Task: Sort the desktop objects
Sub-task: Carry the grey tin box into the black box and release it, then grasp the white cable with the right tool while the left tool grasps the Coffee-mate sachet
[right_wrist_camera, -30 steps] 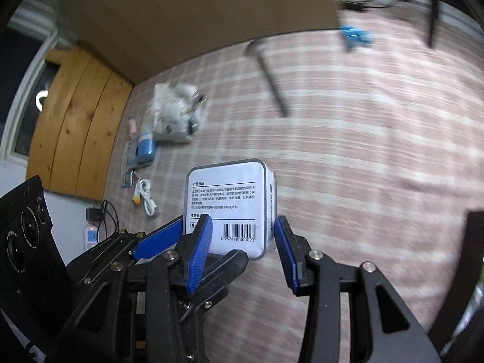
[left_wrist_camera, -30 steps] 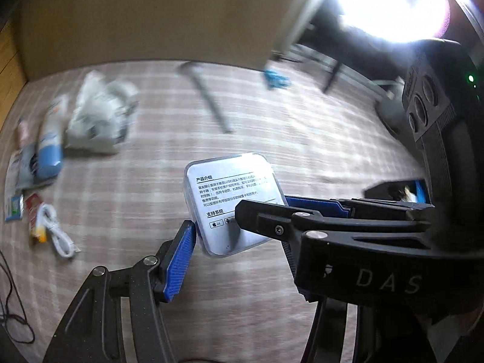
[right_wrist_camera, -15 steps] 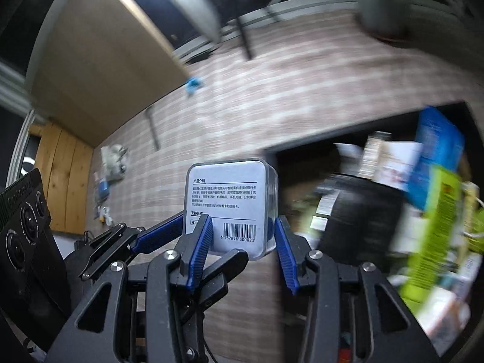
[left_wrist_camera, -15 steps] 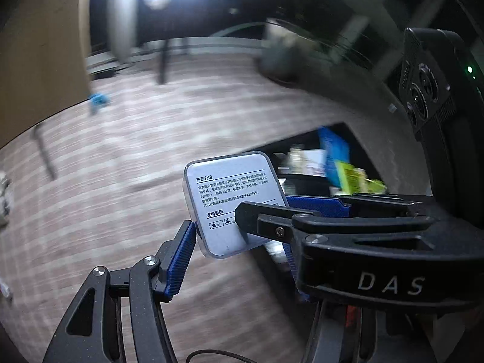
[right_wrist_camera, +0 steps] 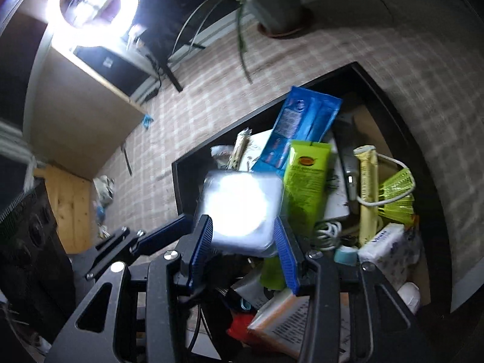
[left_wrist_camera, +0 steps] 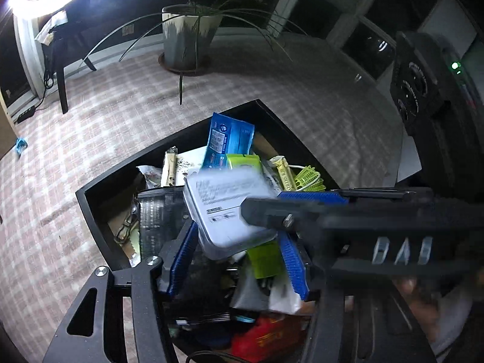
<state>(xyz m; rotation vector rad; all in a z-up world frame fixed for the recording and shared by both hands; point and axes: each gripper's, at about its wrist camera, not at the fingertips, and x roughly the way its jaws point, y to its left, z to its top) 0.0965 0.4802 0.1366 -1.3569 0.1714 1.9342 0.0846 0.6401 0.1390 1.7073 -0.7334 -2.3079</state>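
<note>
A small white square box with printed text (left_wrist_camera: 227,211) hangs over a black bin (left_wrist_camera: 90,202) full of packets. In the right wrist view the box (right_wrist_camera: 242,211) glares white in the light. My right gripper (right_wrist_camera: 243,249) has its blue pads at the box's two sides and appears shut on it. My left gripper (left_wrist_camera: 239,257) sits around the same box with its pads spread a little wider than it, so it appears open. The right gripper's arm crosses the left wrist view.
The bin (right_wrist_camera: 181,178) holds a blue packet (right_wrist_camera: 302,127), a green tube (right_wrist_camera: 305,187), a yellow shuttlecock (right_wrist_camera: 396,196), a tissue pack (right_wrist_camera: 387,248) and a white cable. A potted plant (left_wrist_camera: 187,36) stands behind it. Loose items (right_wrist_camera: 103,190) lie far left on the checked cloth.
Both grippers have swung with the box from the open cloth to above the black bin. The left gripper's pads have spread apart from the box.
</note>
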